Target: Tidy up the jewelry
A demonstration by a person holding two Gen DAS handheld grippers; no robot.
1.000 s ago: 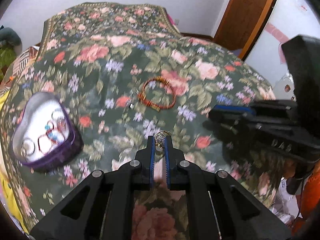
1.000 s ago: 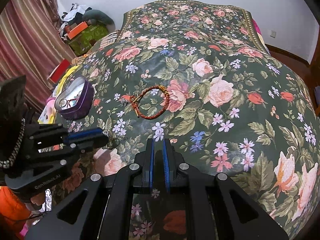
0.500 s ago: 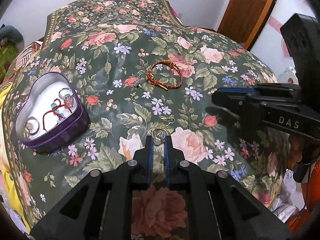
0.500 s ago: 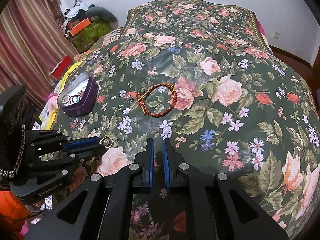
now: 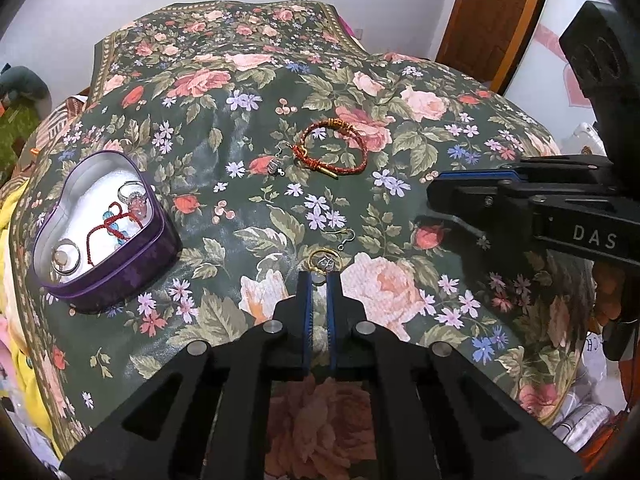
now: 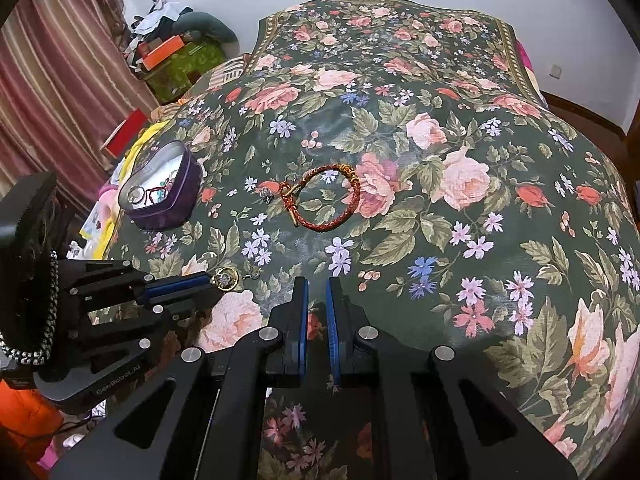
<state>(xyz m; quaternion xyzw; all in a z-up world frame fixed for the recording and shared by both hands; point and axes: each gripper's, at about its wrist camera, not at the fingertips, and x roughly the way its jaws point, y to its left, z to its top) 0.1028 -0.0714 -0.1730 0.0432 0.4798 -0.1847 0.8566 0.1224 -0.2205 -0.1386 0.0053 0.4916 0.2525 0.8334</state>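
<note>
My left gripper is shut on a gold hoop earring with a clear stone, its hook hanging forward just above the floral bedspread. In the right wrist view the same gripper and earring show at lower left. A purple heart-shaped tin sits to the left and holds rings and a red cord bracelet. A red and gold braided bracelet lies mid-bed, with a small beaded earring beside it. My right gripper is shut on nothing.
The bed's floral cover fills both views. Striped curtains and piled boxes and clothes stand left of the bed. A wooden door is at the far right, and yellow cloth hangs off the left edge.
My left gripper has drawn back from the bracelet toward the near edge of the bed, the gold earring still in it. The right gripper's view shifted only slightly.
</note>
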